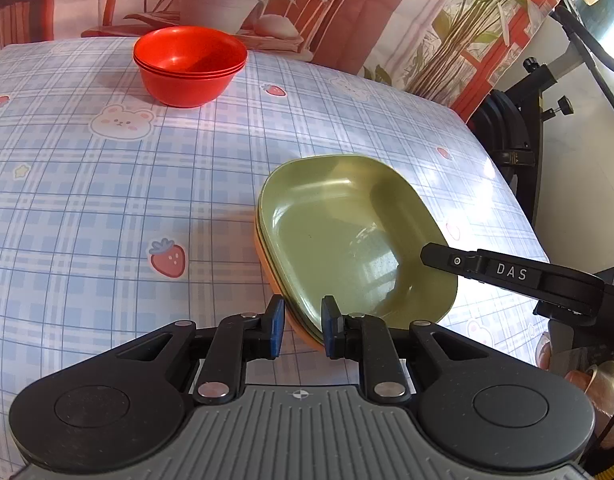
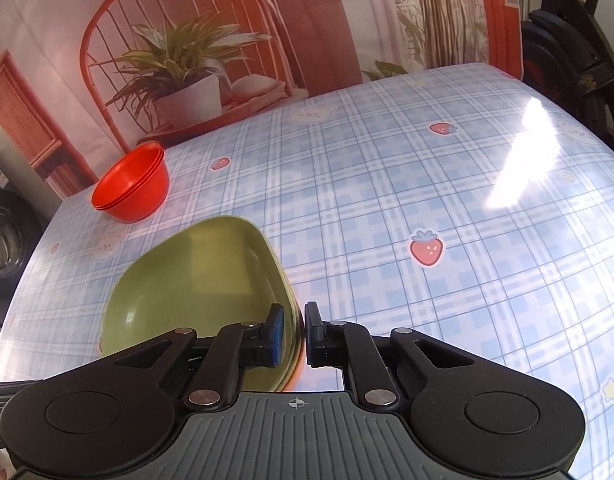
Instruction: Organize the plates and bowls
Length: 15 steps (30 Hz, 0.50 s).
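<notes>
A stack of rounded-square plates, green on top and an orange one beneath, lies on the blue checked tablecloth. My left gripper is shut on the stack's near left rim, one pad outside and one inside. My right gripper is shut on the right rim of the same green plate; one of its fingers reaches over the rim in the left wrist view. Nested red bowls stand at the far side, away from both grippers.
The table drops off on the right beside black exercise equipment. A printed backdrop with a plant and a chair hangs behind it. A washing machine stands off the left edge. A hand holds the right gripper.
</notes>
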{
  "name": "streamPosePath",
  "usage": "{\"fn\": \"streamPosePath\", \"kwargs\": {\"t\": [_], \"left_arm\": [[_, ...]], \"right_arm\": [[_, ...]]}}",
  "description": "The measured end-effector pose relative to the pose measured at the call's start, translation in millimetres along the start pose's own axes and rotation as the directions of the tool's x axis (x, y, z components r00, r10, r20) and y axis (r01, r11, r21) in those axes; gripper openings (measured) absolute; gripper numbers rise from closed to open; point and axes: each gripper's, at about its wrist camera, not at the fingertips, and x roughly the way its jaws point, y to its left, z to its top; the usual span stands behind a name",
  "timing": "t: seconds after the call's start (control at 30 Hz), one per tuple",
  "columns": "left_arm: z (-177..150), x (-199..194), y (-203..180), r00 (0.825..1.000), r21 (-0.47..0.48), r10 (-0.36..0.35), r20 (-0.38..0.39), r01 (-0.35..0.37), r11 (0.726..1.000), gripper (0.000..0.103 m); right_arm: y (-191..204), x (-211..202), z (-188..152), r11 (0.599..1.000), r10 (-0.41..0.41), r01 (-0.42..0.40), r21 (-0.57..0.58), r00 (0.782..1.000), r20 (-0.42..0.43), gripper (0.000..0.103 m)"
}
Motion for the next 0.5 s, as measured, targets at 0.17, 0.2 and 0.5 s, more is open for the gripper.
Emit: {"fn": "streamPosePath", "kwargs": {"t": [0.17, 0.2, 0.5], "left_arm": [[23, 7, 8, 1.000, 0.034, 0.023, 0.009, -0.024, 0.999, 0.020], [29, 8, 9, 1.000, 0.038, 0.025, 0.009, -0.026, 0.999, 0.020], [62, 22, 21, 1.000, 0.057, 0.025, 0.019, -0.026, 0.998, 0.020]], "right_arm": [[8, 4, 2, 1.000, 0.006, -0.006, 0.020, 1.000, -0.010, 0.009], [10, 6, 3, 1.000, 0.006, -0.006, 0.024, 1.000, -0.012, 0.009], [24, 26, 25, 0.999, -0.015, 0.015, 0.030, 1.000, 0.006, 0.010]]}}
